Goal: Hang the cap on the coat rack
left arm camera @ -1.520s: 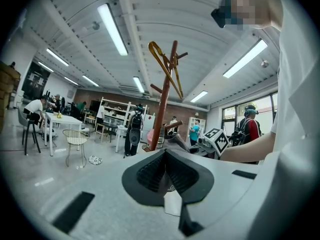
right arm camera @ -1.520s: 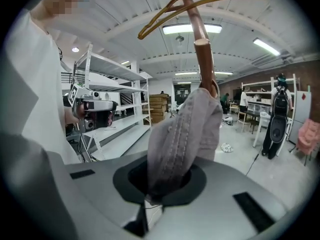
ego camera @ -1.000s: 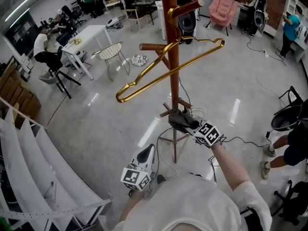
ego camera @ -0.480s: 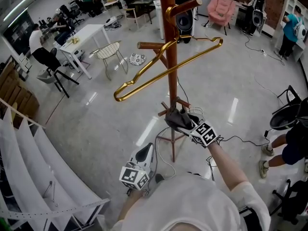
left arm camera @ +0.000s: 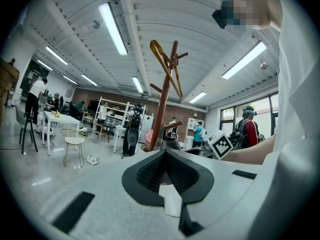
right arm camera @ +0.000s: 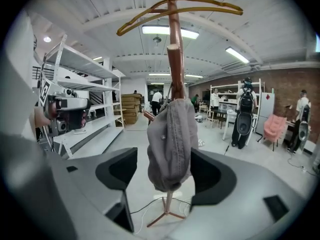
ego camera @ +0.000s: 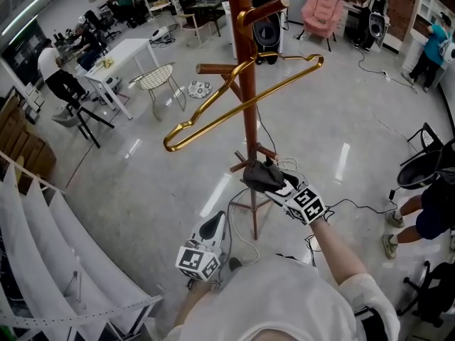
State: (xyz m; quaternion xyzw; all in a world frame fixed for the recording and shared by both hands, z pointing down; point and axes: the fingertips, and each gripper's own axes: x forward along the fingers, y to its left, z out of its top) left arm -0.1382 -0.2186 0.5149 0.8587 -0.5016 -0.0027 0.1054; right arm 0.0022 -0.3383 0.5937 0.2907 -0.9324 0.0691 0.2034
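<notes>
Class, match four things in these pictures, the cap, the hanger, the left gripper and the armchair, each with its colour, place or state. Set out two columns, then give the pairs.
1 cap
2 hanger
3 left gripper
4 armchair

A pink
B jaws together, nothing between them
C gold, high on the coat rack
D grey, low on the coat rack

Pairs: 1-D, 2-C, 3-B, 4-A

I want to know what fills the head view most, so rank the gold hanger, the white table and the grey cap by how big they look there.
1. gold hanger
2. white table
3. grey cap
The table stands far from the camera, so this is how big they look, not their true size.
</notes>
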